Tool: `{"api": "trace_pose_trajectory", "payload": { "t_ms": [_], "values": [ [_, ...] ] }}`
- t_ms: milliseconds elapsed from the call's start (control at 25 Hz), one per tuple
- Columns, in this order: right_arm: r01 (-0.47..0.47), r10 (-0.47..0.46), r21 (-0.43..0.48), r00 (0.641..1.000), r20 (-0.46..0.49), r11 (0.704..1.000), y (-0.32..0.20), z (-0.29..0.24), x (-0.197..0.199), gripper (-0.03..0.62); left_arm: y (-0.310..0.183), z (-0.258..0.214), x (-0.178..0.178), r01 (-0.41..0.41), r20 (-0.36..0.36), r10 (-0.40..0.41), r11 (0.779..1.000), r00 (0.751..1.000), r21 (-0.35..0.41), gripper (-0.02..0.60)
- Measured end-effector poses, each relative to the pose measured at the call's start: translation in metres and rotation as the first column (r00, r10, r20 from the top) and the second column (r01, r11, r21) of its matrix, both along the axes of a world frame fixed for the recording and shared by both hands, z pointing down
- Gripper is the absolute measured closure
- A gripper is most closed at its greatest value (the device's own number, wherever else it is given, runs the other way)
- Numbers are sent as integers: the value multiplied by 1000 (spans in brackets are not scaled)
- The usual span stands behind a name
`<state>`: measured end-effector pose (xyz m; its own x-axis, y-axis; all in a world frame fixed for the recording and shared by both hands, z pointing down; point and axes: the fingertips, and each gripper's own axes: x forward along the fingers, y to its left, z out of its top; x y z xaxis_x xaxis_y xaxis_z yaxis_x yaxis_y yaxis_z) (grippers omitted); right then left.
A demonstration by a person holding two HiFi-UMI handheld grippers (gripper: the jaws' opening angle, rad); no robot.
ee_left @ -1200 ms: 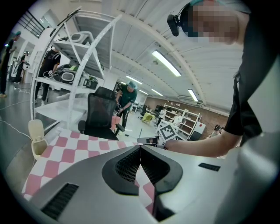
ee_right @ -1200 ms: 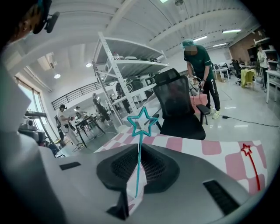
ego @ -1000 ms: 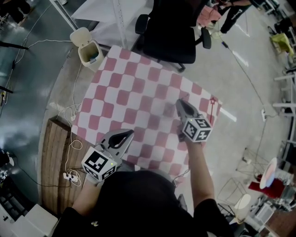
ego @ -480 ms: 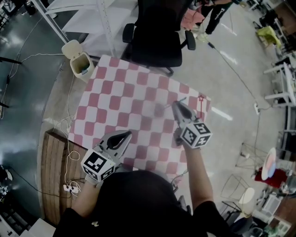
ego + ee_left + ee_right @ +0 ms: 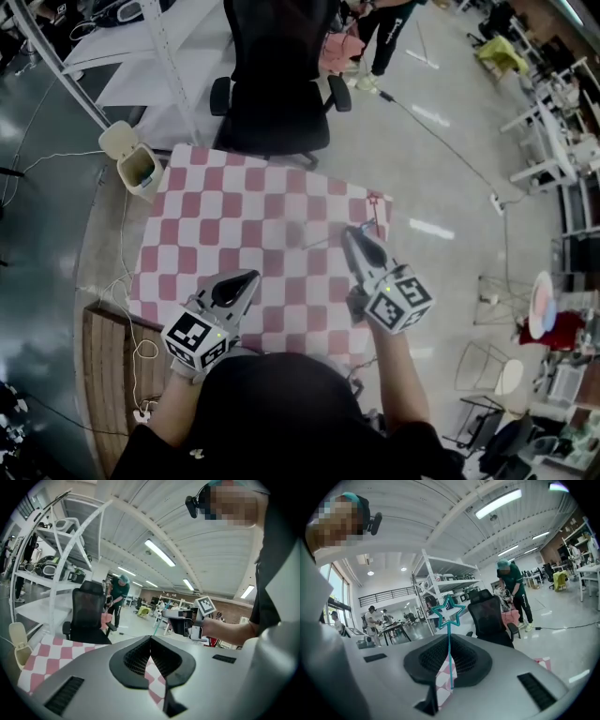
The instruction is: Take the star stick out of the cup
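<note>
My right claw (image 5: 349, 234) is nearly closed and pinches the thin shaft of the star stick (image 5: 449, 629). The star stands upright above the jaws, in the air over the checked table (image 5: 216, 216). I judge the pulling-out is almost finished; next I must lay the stick down gently somewhere free. My left claw (image 5: 150, 638) is closed on nothing. The cup I cannot make out anywhere with certainty.

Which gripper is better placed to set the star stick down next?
Right: the right gripper is shut on the star stick, while the left gripper is shut and empty.
</note>
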<state>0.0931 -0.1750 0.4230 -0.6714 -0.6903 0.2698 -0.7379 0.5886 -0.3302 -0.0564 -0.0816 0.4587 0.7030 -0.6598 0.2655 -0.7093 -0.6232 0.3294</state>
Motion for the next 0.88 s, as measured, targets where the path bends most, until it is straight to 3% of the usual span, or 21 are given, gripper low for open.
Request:
{"api": "trace_pose_trajectory", "payload": {
  "t_ms": [440,880],
  "values": [
    [-90,91,79,996,-9,993,62,-50,60,565,-9,-23,36,-85,-3,85,995,996,54,541],
    [-230,230,44,973,1,972,105,-31,101,565,-10,-37,60,-137,-23,139,988,990,68,541]
  ]
}}
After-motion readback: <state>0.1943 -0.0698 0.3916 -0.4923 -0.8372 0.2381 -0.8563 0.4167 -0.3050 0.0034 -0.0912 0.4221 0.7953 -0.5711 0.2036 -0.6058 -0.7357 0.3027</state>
